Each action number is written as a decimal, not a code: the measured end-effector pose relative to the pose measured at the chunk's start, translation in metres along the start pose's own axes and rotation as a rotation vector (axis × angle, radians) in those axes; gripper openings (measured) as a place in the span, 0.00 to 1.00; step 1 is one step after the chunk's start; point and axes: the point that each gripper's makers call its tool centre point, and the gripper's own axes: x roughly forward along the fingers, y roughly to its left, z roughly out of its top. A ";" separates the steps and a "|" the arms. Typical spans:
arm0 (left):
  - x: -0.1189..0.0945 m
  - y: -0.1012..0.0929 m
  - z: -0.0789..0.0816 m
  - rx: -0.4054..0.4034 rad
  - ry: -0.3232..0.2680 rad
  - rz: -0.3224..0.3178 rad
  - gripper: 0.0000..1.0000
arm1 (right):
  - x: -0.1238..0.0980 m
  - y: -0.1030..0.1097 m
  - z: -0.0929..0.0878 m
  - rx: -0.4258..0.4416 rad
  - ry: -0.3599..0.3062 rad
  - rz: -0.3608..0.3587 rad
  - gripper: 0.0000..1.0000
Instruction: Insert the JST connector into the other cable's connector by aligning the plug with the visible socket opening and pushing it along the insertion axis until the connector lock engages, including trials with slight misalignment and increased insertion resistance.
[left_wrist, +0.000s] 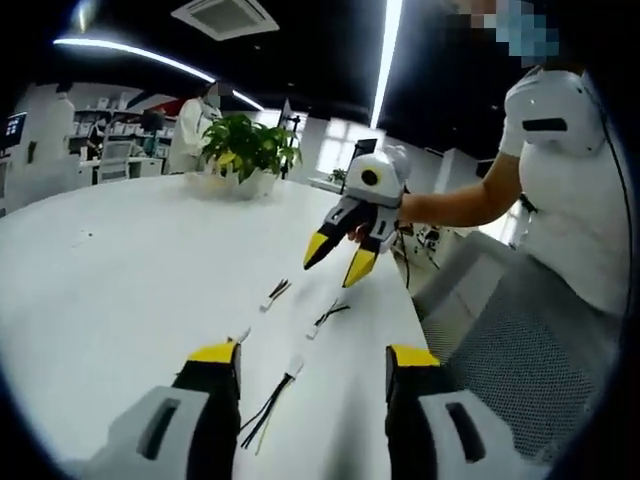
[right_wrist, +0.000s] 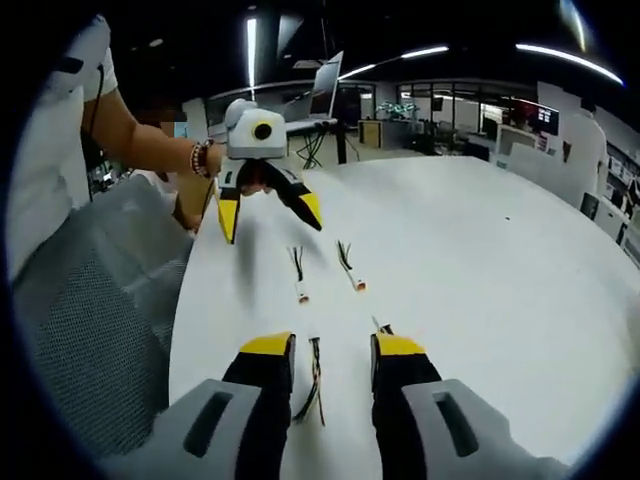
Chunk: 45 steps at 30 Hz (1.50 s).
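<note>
JST cables: four short wire pigtails with small white plastic connectors lie loose on the white round table (left_wrist: 120, 290), none held by either gripper.
Cable nearest left gripper: in the left gripper view, a black-wired pigtail with white plug (left_wrist: 275, 395) lies between that gripper's jaws, plug end toward 12 o'clock, wires trailing to 6.
Second plug: a small white connector (left_wrist: 238, 335) sits just beside the left jaw tip, at about 11 o'clock from the first cable.
Far pair: a dark-wired pigtail (left_wrist: 275, 294) and another pigtail with white end (left_wrist: 326, 318) lie side by side farther out, apart from each other.
Left gripper (left_wrist: 312, 358): yellow-tipped black jaws spread wide, nothing between the pads, hovering above the tabletop.
Right gripper (right_wrist: 333, 347): jaws parted a moderate way, empty; a multi-coloured wire pigtail (right_wrist: 313, 380) lies on the table in the gap.
Right gripper view, far cables: two pigtails with pale plugs (right_wrist: 299, 275) and (right_wrist: 350, 268) lie at 12 o'clock, near each other but not touching.
Connection: no plug is mated with any socket.
Person: a bare forearm with a bead bracelet (right_wrist: 198, 158) carries the left gripper in the right gripper view; white short-sleeved shirt (left_wrist: 560, 170).
Surroundings: potted green plant (left_wrist: 245, 150) at the table's far edge; grey mesh chair (right_wrist: 90, 300) beside the table.
</note>
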 end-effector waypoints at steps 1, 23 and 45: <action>0.000 0.000 0.000 0.002 0.002 0.000 0.53 | 0.001 0.000 0.000 0.000 0.001 0.001 0.28; 0.017 0.018 -0.011 -0.003 0.022 -0.015 0.49 | 0.018 -0.022 -0.014 0.001 0.018 0.015 0.25; 0.034 0.058 -0.007 0.011 -0.023 0.016 0.32 | 0.036 -0.042 -0.013 0.001 -0.007 0.008 0.17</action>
